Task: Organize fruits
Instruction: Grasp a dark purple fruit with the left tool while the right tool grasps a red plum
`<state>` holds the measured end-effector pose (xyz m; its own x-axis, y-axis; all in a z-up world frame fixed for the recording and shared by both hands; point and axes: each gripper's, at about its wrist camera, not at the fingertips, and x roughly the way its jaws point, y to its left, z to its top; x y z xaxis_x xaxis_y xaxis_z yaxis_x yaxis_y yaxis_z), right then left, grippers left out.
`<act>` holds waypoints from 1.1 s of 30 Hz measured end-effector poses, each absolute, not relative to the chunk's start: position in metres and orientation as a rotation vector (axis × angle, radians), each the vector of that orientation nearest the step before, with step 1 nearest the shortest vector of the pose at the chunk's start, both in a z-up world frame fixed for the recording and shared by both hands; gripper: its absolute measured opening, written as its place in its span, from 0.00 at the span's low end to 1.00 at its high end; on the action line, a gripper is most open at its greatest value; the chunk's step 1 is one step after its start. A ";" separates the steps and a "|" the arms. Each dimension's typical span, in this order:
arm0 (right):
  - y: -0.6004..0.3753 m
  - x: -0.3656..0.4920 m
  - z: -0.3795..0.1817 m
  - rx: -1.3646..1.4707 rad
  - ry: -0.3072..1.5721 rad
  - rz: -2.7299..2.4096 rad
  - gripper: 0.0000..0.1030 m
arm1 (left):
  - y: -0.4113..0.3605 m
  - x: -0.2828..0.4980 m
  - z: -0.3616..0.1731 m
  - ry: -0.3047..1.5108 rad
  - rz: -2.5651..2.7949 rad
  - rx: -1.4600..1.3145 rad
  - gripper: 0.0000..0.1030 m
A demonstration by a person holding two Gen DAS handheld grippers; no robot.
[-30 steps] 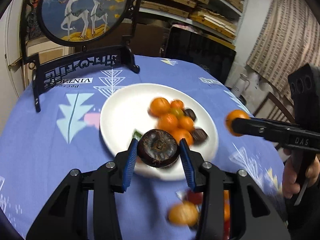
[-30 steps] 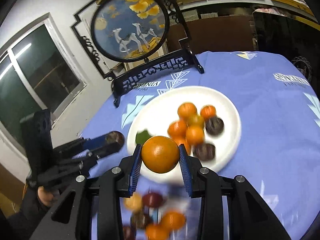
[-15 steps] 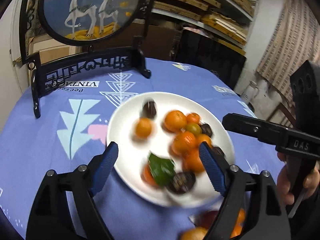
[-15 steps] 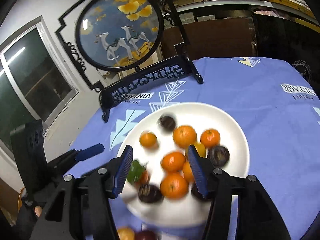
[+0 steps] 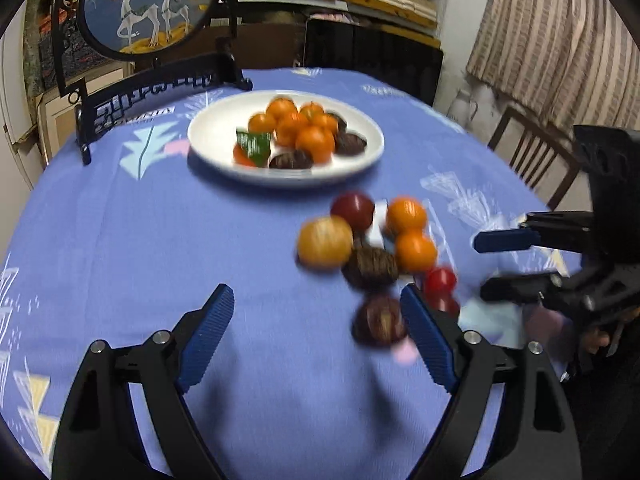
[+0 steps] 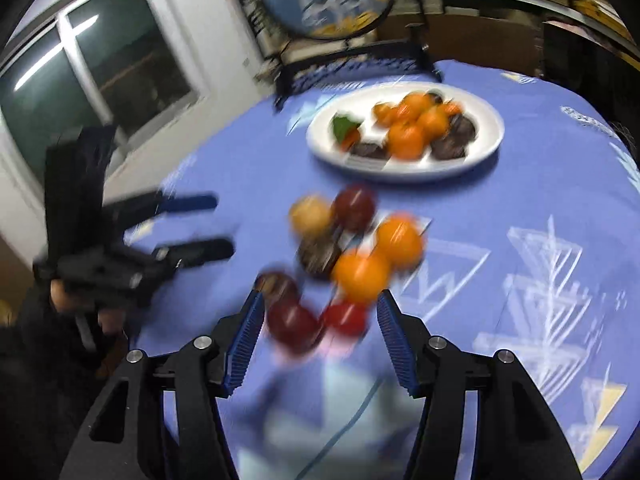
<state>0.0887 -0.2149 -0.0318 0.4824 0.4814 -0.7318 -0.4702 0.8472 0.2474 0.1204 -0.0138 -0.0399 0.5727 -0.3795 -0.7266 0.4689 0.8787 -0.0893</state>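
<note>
A white plate (image 5: 368,148) at the far side of the blue tablecloth holds several oranges, dark fruits and a green leaf; it also shows in the right wrist view (image 6: 486,148). A loose pile of oranges (image 5: 415,250), dark fruits (image 5: 370,267) and red fruits (image 5: 440,280) lies on the cloth nearer me, and shows blurred in the right wrist view (image 6: 360,270). My left gripper (image 5: 316,336) is open and empty, left of the pile. My right gripper (image 6: 318,334) is open and empty, with its fingers just short of the red fruits (image 6: 294,324).
A round painted screen on a black stand (image 5: 150,4) stands behind the plate. A wooden chair (image 5: 528,156) is at the table's right edge. A window (image 6: 88,76) is on the left wall. The right gripper shows at the left wrist view's right edge (image 5: 504,258).
Both grippers opened and dropped their fruits, a dark one and an orange, onto the plate, then pulled back from the plate toward the loose pile on the cloth.
</note>
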 end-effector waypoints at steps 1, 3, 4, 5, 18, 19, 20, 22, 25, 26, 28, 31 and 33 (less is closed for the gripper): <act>-0.209 0.082 -0.034 -0.012 0.891 0.584 0.57 | -0.013 0.115 -0.043 0.825 -0.496 0.124 0.80; -0.199 0.070 -0.038 -0.076 0.865 0.582 0.57 | -0.009 0.107 -0.049 0.842 -0.491 0.116 0.80; -0.192 0.065 -0.039 -0.107 0.850 0.575 0.57 | -0.007 0.104 -0.052 0.851 -0.489 0.108 0.80; -0.186 0.064 -0.040 -0.121 0.844 0.577 0.57 | -0.006 0.102 -0.054 0.859 -0.482 0.100 0.80; -0.173 0.070 -0.046 -0.218 0.793 0.459 0.32 | -0.015 0.097 -0.064 0.891 -0.479 0.114 0.80; -0.176 0.068 -0.044 -0.211 0.783 0.453 0.32 | -0.019 0.098 -0.064 0.892 -0.481 0.123 0.80; -0.183 0.065 -0.041 -0.192 0.774 0.450 0.32 | -0.022 0.100 -0.065 0.895 -0.481 0.131 0.80; -0.200 0.061 -0.035 -0.123 0.769 0.465 0.33 | -0.035 0.104 -0.066 0.901 -0.483 0.153 0.80; -0.229 0.056 -0.028 -0.011 0.770 0.472 0.33 | -0.059 0.111 -0.071 0.915 -0.488 0.216 0.80; -0.237 0.056 -0.027 0.017 0.773 0.471 0.33 | -0.067 0.116 -0.076 0.935 -0.477 0.242 0.80; -0.251 0.055 -0.027 0.064 0.778 0.463 0.33 | -0.074 0.121 -0.083 0.964 -0.467 0.257 0.79; -0.265 0.055 -0.028 0.103 0.782 0.447 0.33 | -0.075 0.121 -0.075 0.951 -0.502 0.226 0.39; -0.272 0.055 -0.028 0.127 0.784 0.451 0.33 | -0.071 0.119 -0.068 0.931 -0.518 0.188 0.39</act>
<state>0.0554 -0.2717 -0.0279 0.6187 0.4377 -0.6524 -0.3445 0.8975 0.2754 0.1186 -0.0710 -0.0682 0.4860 -0.3435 -0.8036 0.5021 0.8624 -0.0650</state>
